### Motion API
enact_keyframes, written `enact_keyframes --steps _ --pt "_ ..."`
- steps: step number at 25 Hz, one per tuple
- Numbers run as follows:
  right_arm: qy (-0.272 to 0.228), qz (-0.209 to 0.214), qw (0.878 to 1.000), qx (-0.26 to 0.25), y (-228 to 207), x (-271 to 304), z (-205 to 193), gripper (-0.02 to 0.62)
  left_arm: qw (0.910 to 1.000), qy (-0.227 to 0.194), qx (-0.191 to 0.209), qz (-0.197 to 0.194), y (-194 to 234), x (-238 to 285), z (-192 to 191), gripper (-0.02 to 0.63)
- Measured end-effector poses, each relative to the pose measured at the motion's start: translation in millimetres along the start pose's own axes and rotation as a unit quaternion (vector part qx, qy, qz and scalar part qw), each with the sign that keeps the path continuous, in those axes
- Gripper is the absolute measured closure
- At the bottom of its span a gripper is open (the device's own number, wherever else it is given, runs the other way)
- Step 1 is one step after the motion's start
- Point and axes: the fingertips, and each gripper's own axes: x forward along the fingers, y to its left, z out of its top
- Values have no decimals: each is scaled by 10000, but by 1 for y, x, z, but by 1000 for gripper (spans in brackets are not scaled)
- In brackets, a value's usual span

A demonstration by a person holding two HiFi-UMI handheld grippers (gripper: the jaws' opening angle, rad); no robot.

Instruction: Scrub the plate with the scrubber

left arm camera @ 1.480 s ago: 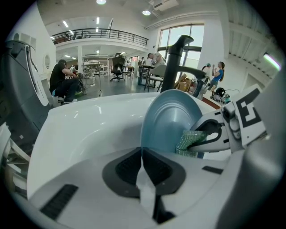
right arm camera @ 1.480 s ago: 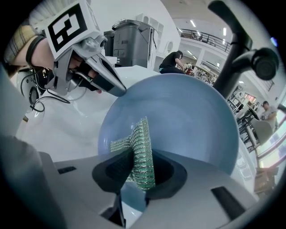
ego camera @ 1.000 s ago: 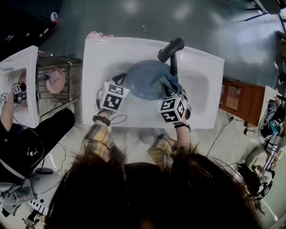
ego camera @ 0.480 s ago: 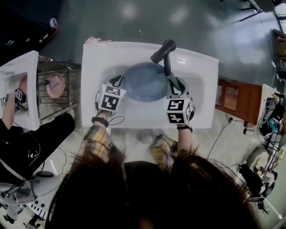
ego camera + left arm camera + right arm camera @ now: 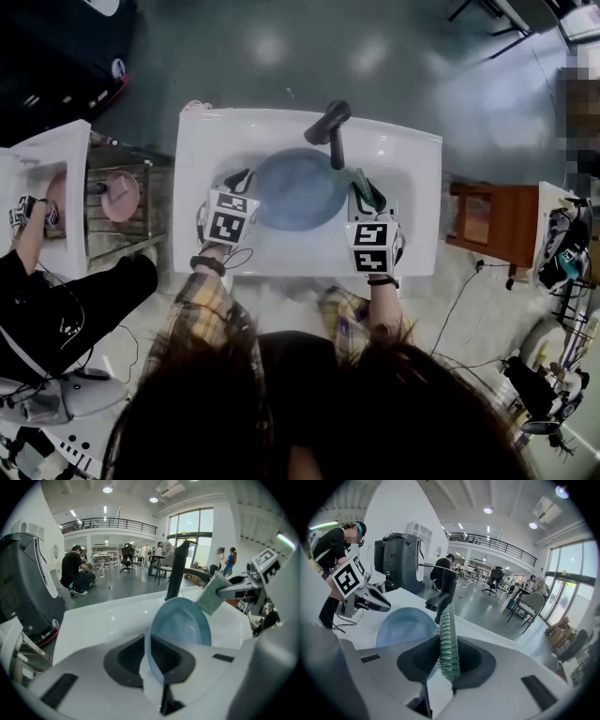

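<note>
While the left tool (image 5: pixel 242 180) stays clamped on the rim of the plate (image 5: pixel 298 189), held up over the sink (image 5: pixel 417 187), the right tool (image 5: pixel 366 194) pinching the scrubber (image 5: pixel 359 177) has come off the plate's face to its right edge, so scrubbing looks paused imo.

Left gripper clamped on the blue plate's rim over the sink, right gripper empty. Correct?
Not quite: the right gripper isn't empty. The right gripper view shows its jaws shut on the green scrubber. The left gripper is clamped on the blue plate by its rim over the sink, as stated.
</note>
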Motion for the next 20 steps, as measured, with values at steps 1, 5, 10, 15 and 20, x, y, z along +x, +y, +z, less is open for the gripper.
enact_keyframes --steps 1,5,10,15,20 --pt "-20 13 10000 69 0 -4 1 491 10000 -50 10 25 0 -4 4 583" --pt "-19 126 9996 271 -1 -20 3 492 9997 -256 31 48 -4 -20 19 583" --pt "-195 430 9985 279 10 -42 20 491 9976 -687 46 -35 -17 -43 47 583" --pt "-701 787 9932 486 23 -63 61 491 9920 -1248 80 -150 -28 -69 78 583" --pt "-1378 1023 9834 593 28 -85 119 492 9829 -1803 65 -382 -40 -101 114 583"
